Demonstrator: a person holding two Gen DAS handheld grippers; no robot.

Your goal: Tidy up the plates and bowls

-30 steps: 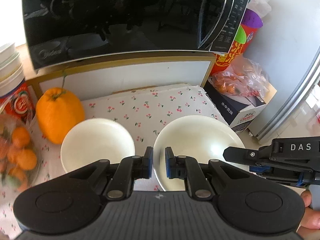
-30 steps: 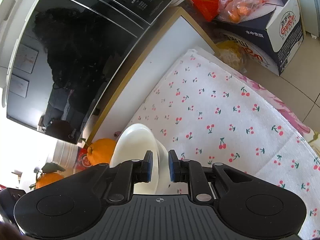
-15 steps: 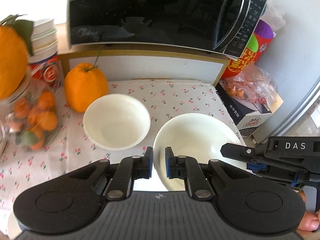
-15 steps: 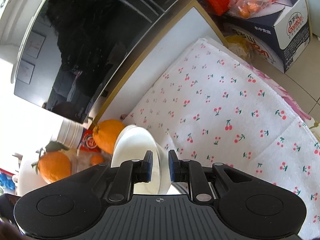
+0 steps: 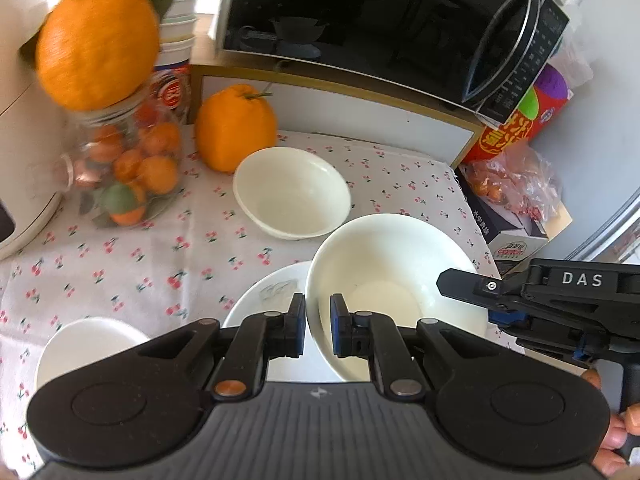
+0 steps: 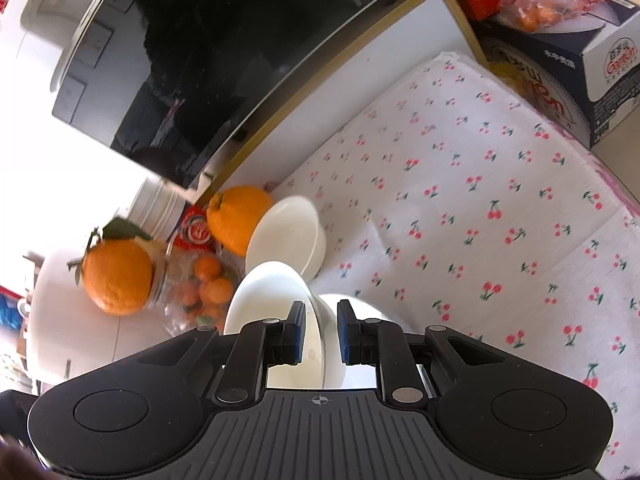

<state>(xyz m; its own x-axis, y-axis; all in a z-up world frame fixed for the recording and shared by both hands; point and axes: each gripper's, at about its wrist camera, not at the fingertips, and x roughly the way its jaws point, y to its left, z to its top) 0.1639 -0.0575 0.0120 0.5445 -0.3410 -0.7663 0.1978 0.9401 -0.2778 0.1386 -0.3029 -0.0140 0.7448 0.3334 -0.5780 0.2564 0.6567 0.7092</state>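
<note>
Bench (image 5: 132,256): spread with a white cherry-print cloth; microwave (image 5: 384,28) on a shelf along the back edge.
Left tongs (image 5: 318,330): nearly shut, clamped on the near rim of a big white bowl (image 5: 396,280).
Right tongs (image 6: 321,332): nearly shut, gripping the same bowl's rim, the bowl held tilted.
Plate (image 5: 268,300): white, under the held bowl, near the front edge.
Small bowl (image 5: 292,192): on the cloth, mid-bench, just beside a large orange (image 5: 235,126).
Jar (image 5: 124,160): left side, full of small oranges.
Second plate (image 5: 84,348): front left corner.
</note>
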